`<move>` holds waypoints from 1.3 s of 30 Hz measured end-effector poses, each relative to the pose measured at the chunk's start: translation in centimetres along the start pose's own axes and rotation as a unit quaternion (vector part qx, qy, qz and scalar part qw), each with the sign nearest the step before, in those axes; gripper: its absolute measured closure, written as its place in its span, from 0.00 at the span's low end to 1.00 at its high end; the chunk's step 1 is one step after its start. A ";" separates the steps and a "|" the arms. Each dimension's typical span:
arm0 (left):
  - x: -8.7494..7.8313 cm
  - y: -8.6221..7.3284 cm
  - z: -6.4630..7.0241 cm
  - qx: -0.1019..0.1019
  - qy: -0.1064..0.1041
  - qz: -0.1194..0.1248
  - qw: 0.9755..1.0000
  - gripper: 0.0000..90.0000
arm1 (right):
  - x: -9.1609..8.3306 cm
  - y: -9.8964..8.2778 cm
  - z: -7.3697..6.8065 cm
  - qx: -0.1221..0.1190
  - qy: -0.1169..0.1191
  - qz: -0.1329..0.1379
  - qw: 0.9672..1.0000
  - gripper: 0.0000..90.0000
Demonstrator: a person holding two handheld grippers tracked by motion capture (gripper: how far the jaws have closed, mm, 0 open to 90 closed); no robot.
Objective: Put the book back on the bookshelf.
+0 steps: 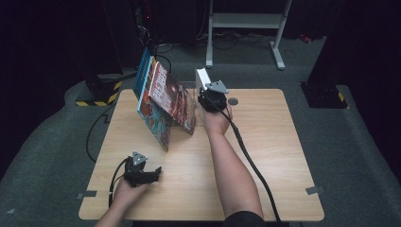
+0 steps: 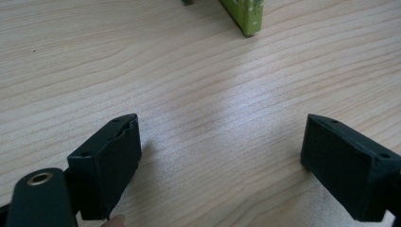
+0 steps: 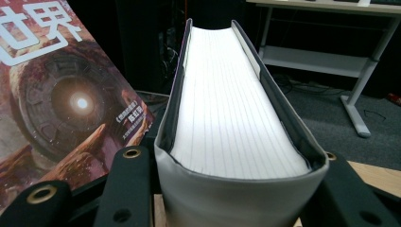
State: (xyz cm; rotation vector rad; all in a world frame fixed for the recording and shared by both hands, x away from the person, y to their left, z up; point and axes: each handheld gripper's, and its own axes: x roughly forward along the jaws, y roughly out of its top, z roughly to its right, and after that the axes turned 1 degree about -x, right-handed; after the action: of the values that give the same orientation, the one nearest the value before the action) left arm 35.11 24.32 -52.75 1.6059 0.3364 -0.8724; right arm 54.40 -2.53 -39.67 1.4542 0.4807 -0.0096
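Observation:
A thick book with a grey cover and white page edges stands upright at the table's far middle. My right gripper is shut on it, one jaw pressed on each cover near the spine; in the right gripper view the book rises between the jaws of this gripper. Just to its left, a few colourful books lean together, the front one with a red cover. My left gripper lies low over the near left of the table, jaws open with bare wood between them.
The wooden table has a round cable hole right of the held book. A green book corner lies ahead of the left gripper. Beyond the table stand a white metal frame and a yellow-black striped base.

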 end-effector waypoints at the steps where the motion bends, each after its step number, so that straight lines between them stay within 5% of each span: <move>1: 0.0 0.0 0.0 0.001 0.000 0.000 1.000 0.14 | 0.1 0.0 -0.1 0.001 -0.001 0.001 1.000 0.61; 39: 0.0 0.0 0.0 -0.003 -0.002 -0.002 1.000 0.15 | 1.0 0.2 -0.1 0.006 0.008 -0.008 1.000 0.56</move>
State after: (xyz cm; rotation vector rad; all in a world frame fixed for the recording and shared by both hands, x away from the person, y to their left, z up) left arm 35.05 24.29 -52.74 1.5985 0.3386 -0.8760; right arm 55.38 -2.12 -39.80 1.4636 0.5059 -0.0142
